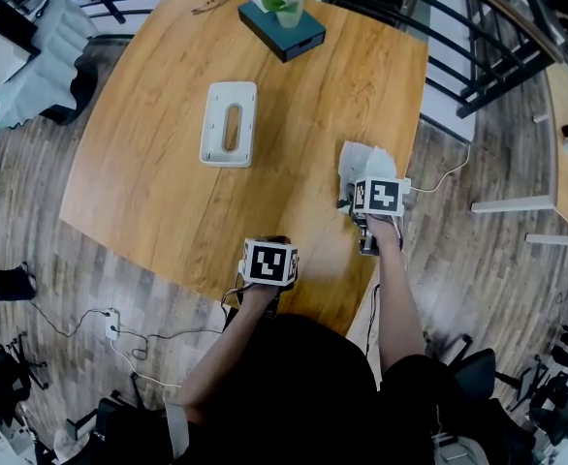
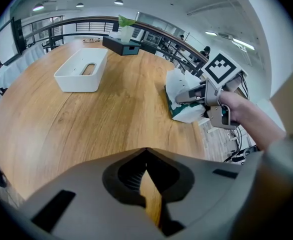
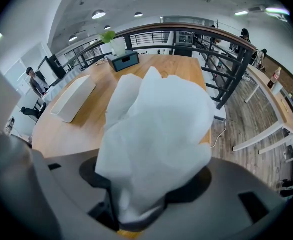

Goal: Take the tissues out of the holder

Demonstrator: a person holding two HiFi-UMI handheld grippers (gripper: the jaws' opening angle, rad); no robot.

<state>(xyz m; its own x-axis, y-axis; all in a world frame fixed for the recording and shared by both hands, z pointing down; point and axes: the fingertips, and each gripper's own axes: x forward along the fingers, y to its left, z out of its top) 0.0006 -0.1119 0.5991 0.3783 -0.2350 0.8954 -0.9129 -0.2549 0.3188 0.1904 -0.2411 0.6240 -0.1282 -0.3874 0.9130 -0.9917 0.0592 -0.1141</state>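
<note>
Hovering nearest, short of the white holder (image 1: 216, 114), the left tongs (image 2: 147, 184) are seen pinched together, empty. Beyond them, nearer than the holder and to its right, crumpled tissues (image 3: 156, 129) are clamped by the right tongs (image 3: 136, 211) over the desk (image 1: 148, 182).

Both forearms are extended, with the tools angled steeply downward. The left tool (image 2: 146, 154) is held closed and empty; the right tool (image 3: 134, 199) is clamped on tissues (image 3: 156, 129).
</note>
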